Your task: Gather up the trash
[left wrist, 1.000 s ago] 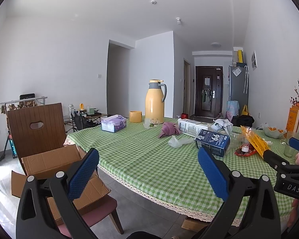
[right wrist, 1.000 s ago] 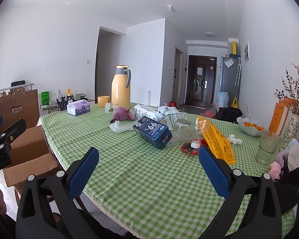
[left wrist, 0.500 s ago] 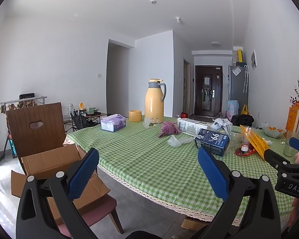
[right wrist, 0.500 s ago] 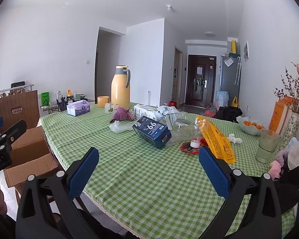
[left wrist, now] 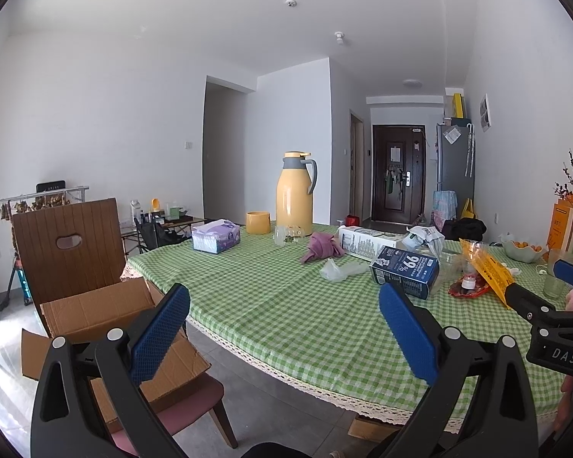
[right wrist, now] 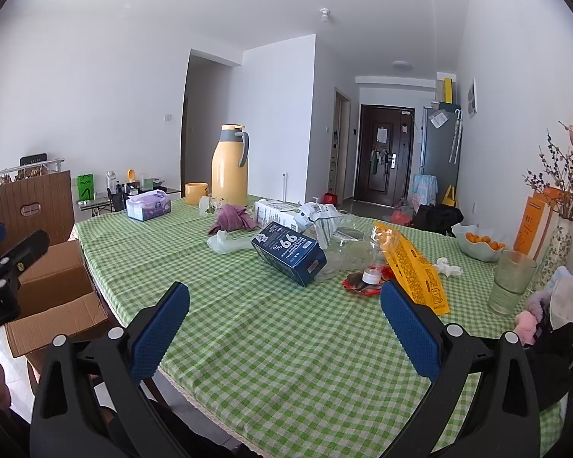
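Trash lies on the green checked table [right wrist: 271, 336]: a dark blue carton [right wrist: 288, 253] [left wrist: 405, 271], a white milk carton [right wrist: 277, 213], a yellow snack bag [right wrist: 414, 267] [left wrist: 485, 267], a crumpled clear plastic bag [right wrist: 227, 242] [left wrist: 342, 269], a red wrapper with a small white cup [right wrist: 365, 278] and a crumpled tissue [right wrist: 447, 265]. An open cardboard box [left wrist: 95, 313] [right wrist: 53, 297] sits on a chair at the table's left. My left gripper [left wrist: 284, 337] is open and empty, before the table's near edge. My right gripper [right wrist: 284, 337] is open and empty, above the table's near part.
A yellow thermos jug [right wrist: 229, 166], a yellow cup [right wrist: 195, 192], a tissue box [right wrist: 148, 204] and a purple cloth [right wrist: 233, 219] stand at the table's far side. A glass [right wrist: 512, 282], a fruit bowl [right wrist: 481, 246] and a vase [right wrist: 557, 244] stand at the right.
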`<state>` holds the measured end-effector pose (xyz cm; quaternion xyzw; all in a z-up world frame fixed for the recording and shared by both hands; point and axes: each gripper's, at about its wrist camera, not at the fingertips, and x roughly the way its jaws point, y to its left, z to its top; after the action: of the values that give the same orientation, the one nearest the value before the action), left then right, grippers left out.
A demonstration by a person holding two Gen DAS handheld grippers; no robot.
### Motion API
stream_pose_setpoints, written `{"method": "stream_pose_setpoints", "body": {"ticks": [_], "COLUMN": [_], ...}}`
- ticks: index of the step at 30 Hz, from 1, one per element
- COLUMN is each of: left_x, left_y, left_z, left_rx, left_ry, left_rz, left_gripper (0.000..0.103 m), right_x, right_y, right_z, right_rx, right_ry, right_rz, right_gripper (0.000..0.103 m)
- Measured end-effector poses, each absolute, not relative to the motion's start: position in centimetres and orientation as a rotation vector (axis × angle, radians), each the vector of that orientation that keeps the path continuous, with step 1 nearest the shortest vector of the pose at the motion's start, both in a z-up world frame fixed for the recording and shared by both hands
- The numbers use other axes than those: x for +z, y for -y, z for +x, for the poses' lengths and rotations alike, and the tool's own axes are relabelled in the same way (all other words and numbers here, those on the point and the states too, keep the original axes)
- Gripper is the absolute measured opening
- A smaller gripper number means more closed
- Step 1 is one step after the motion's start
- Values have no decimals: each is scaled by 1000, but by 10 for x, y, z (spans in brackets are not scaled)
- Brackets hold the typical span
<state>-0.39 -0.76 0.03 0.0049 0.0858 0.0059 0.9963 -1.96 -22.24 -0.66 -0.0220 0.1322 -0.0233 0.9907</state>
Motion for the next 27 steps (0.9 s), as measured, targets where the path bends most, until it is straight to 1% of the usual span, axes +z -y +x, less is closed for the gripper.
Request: {"method": "stream_pose_setpoints", "body": {"ticks": [3, 8, 13, 17, 22, 27], "left_x": [-2, -7, -11, -11, -12, -20], "left_y": [10, 19, 30, 46, 94, 135], "left_z": [4, 27, 58, 95, 173, 278], "left_rx": [0, -10, -13, -78, -137, -180], "left_ry": [-196, -244, -288, -357, -502, -728], "left_rz": [16, 42, 71, 18, -54, -277], "left_gripper": [96, 96, 96, 96, 96, 96], "right_x": [-10, -20, -22, -21, -12, -8], "right_y": [231, 250, 276, 304, 340, 373], "right_z": [-11, 17, 44, 69, 85, 95], "right_rx": [-33, -27, -75, -131, -196, -226], "right_ry": [-272, -343, -368, -401, -397, -409], "right_rz": [-18, 29, 80, 106, 129, 145], "right_gripper": [97, 97, 97, 97, 97, 97]}}
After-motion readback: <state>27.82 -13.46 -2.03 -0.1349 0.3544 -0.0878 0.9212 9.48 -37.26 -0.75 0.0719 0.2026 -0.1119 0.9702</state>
